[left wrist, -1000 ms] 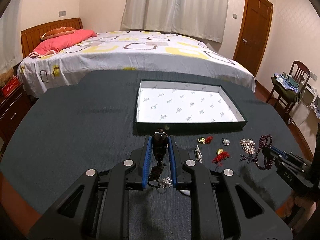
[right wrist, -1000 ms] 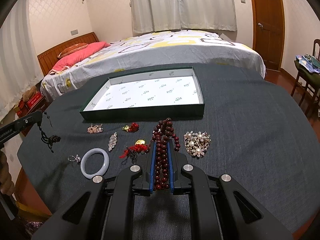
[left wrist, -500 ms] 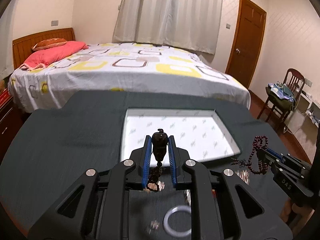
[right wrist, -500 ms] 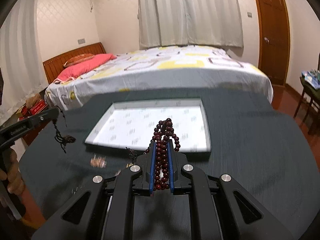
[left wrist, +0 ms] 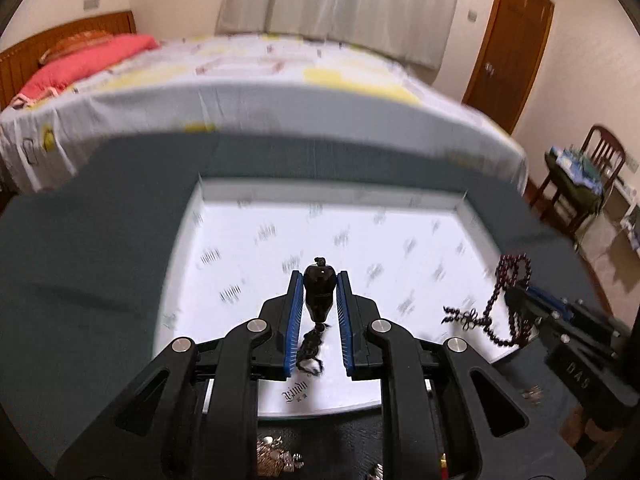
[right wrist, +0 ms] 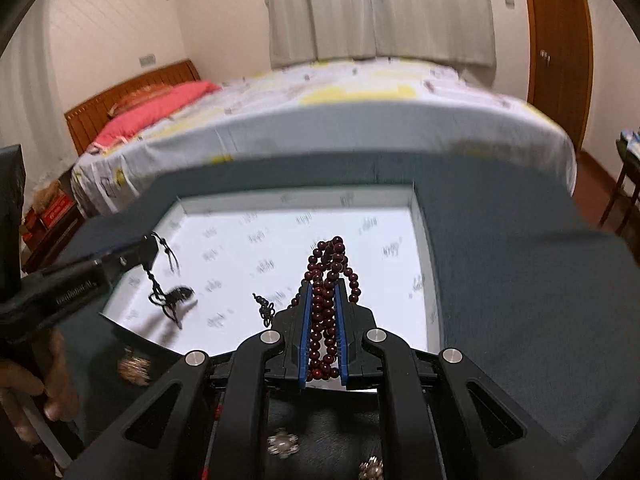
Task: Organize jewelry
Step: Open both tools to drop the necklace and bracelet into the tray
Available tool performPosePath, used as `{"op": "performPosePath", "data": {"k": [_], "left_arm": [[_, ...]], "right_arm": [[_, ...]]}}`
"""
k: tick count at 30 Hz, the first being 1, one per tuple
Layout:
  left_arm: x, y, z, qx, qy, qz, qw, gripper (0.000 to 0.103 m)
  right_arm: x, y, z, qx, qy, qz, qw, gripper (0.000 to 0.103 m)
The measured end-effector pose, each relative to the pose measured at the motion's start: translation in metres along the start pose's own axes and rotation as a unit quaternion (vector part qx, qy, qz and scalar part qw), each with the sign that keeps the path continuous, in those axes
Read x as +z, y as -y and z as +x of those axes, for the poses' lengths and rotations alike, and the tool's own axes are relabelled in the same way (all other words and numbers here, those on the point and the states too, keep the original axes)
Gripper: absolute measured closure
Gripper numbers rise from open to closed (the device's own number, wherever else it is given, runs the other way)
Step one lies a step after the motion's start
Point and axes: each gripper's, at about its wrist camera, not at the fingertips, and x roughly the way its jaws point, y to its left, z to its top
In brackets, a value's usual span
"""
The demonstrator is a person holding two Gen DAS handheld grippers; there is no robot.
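My left gripper [left wrist: 319, 280] is shut on a black pendant [left wrist: 318, 291] with a knotted cord hanging below it. It hangs over the near part of the white-lined box [left wrist: 256, 240]. My right gripper [right wrist: 323, 292] is shut on a dark red bead necklace [right wrist: 325, 312], also over the box [right wrist: 384, 240]. In the left wrist view the right gripper [left wrist: 532, 300] shows at right with the beads [left wrist: 508, 292] dangling. In the right wrist view the left gripper [right wrist: 140, 254] shows at left with the cord [right wrist: 168, 300] hanging.
Small brooches and pearl pieces [right wrist: 283, 443] lie on the dark tablecloth [right wrist: 520, 300] in front of the box; some show in the left wrist view [left wrist: 276, 460]. A bed [left wrist: 240, 80] stands behind the table, and a chair [left wrist: 580, 184] at right.
Both grippers moved forward from above the loose jewelry to over the box, each still holding its piece. The box now fills the middle of both views.
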Motion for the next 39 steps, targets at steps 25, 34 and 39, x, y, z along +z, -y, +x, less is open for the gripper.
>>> {"op": "performPosePath", "data": {"k": [25,34,39], "left_arm": [[-0.006,-0.01,-0.013,-0.004,-0.001,0.004,1.0,0.033],[-0.037,-0.033,-0.081,0.022,0.034,-0.005,0.9992,0.033],[-0.068,-0.041,-0.105,0.033,0.025,-0.013,0.9991,0.033]], "right_arm": [[-0.007,0.004,-0.011,0.012,-0.006,0.02,1.0,0.057],[-0.039,-0.004,-0.061,0.011,0.006,0.025,1.0,0.055],[-0.07,-0.003,-0.078,0.007,-0.006,0.034,0.999,0.055]]}}
